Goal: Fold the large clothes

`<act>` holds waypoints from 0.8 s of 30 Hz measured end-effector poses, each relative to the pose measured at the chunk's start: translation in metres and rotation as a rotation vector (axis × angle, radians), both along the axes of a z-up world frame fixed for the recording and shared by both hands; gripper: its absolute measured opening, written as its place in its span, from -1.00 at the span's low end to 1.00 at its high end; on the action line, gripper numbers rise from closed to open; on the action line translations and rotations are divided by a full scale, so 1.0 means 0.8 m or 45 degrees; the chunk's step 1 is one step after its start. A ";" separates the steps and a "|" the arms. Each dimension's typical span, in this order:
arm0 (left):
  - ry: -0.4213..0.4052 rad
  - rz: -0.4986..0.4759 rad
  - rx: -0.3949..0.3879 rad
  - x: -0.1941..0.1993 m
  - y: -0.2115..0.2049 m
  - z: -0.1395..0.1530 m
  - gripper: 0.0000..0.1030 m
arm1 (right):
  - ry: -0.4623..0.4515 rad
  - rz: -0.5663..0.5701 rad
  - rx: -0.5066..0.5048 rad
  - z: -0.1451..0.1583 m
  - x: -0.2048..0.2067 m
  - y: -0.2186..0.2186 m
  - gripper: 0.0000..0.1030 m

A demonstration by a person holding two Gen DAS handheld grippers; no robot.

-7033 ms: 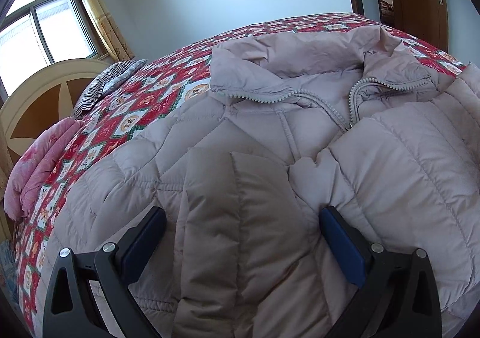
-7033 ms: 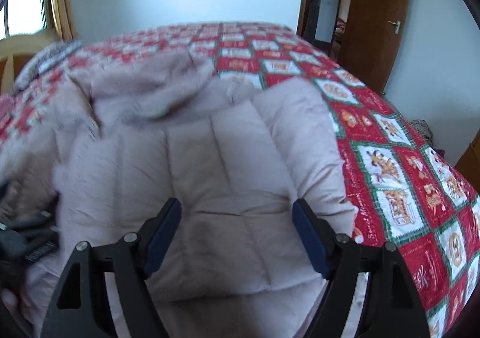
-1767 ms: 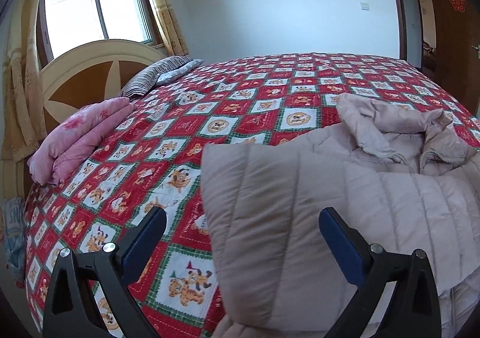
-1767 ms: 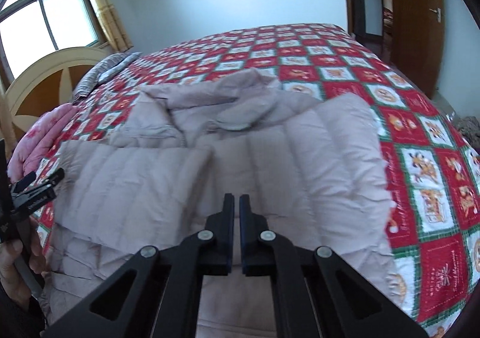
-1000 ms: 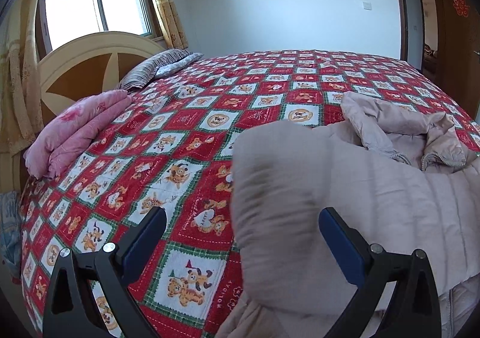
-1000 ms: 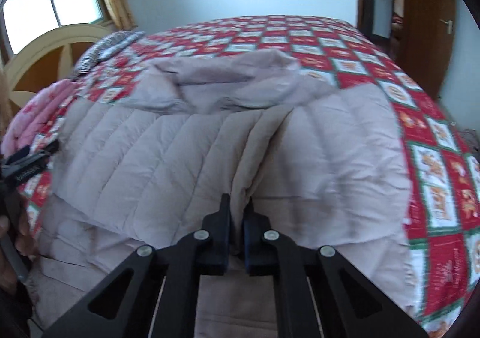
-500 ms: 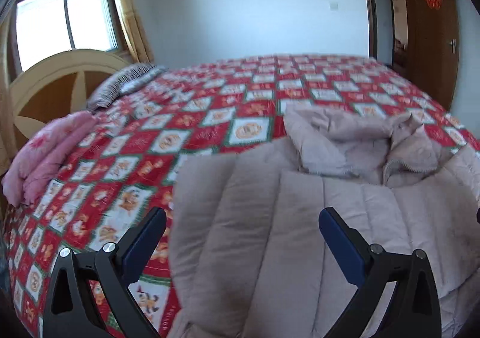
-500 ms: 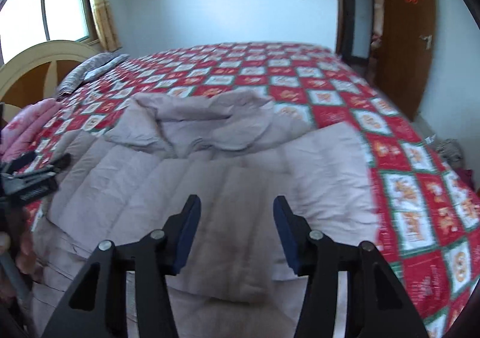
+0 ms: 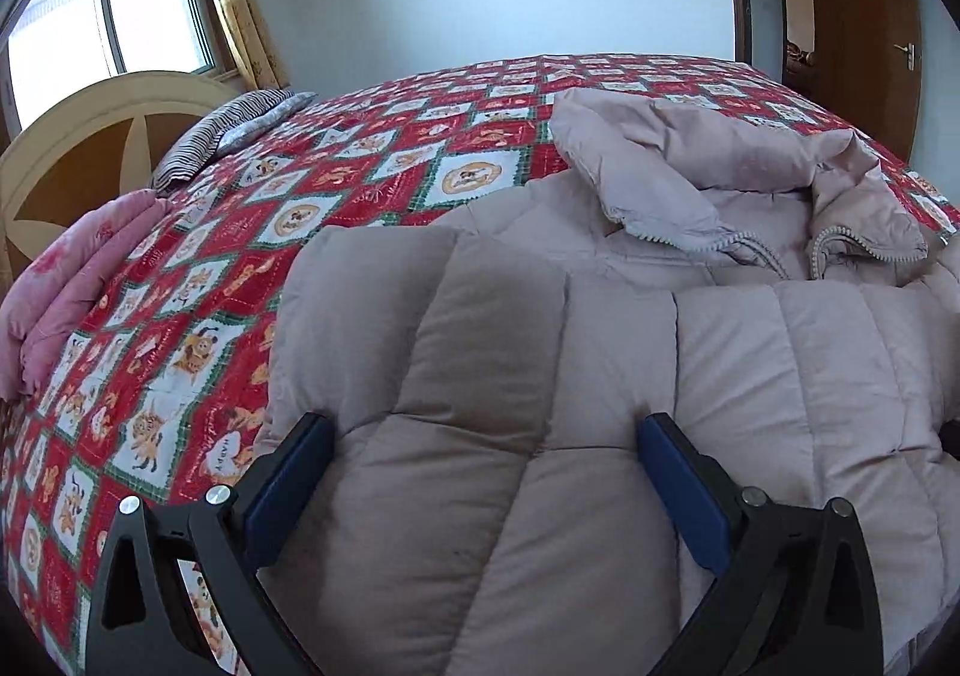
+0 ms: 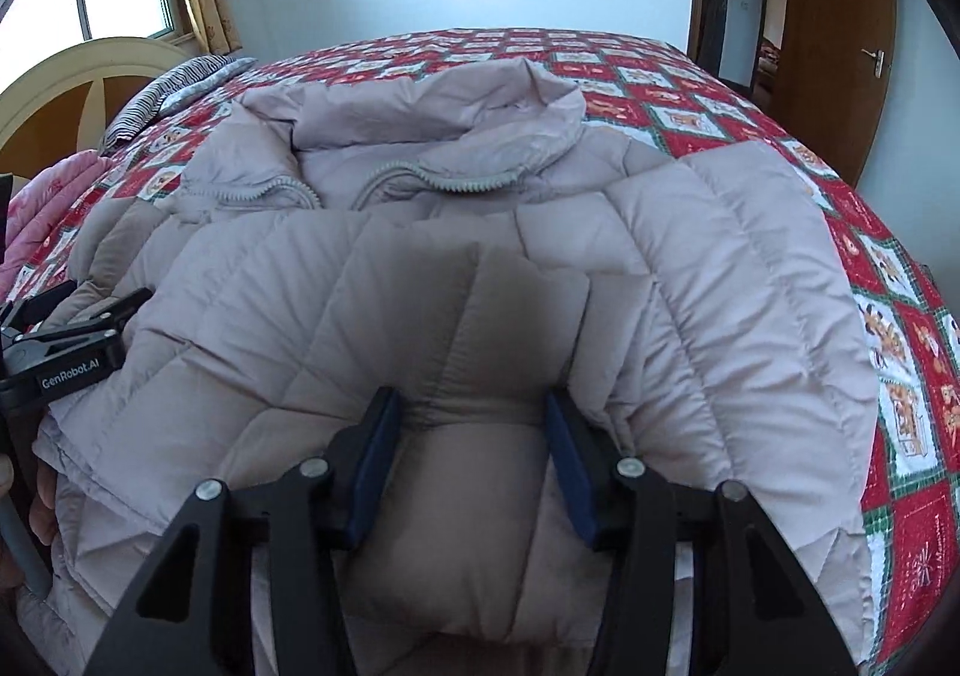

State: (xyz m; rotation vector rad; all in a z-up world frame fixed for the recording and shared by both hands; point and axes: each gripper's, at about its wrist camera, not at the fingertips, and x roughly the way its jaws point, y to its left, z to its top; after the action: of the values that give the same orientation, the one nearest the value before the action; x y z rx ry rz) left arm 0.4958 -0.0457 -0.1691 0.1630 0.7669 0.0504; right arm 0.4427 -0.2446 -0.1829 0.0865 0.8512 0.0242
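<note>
Since the earlier frames both sleeves have come in: they were out at the sides, now they lie folded across the chest of the down jacket [image 10: 420, 268]. The right gripper [image 10: 468, 436] was clamped on a pinch of the sleeve a second ago; its jaws have just been opening and now stand about half apart, a puffed panel bulging between the pads, with no visible pinch, so I read it as released. The left gripper [image 9: 486, 472] has swung in from over the bedspread [image 9: 336, 178] to above the left folded panel; jaws wide apart, holding nothing, fabric only beneath them.

Bed with headboard [image 9: 78, 136] and striped pillow [image 9: 228, 130] at the far left. Jacket lies face up near the foot edge, collar [image 10: 438, 106] and zipper [image 10: 462, 183] away from the person, hem towards them. Long axis runs straight ahead of both grippers, hem to collar.

Judgement: sleeves done, next is a hem-to-collar fold. Both grippers sit at the hem end, one per side, about equally near; the jacket's bulk lies ahead of them, so the lift goes forward along that axis.
</note>
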 end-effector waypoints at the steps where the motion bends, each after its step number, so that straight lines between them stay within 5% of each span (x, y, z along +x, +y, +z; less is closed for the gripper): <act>1: 0.001 -0.003 -0.003 0.002 -0.001 -0.001 0.98 | 0.000 -0.004 -0.001 -0.001 0.001 0.000 0.02; 24: 0.056 -0.060 -0.105 0.030 0.007 -0.013 0.98 | -0.007 -0.071 -0.043 -0.009 0.003 0.011 0.02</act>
State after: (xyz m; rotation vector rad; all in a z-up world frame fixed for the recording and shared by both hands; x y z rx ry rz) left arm 0.5199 -0.0404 -0.1793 0.1037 0.8074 -0.0298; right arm 0.4453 -0.2356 -0.1901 0.0786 0.8430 -0.0418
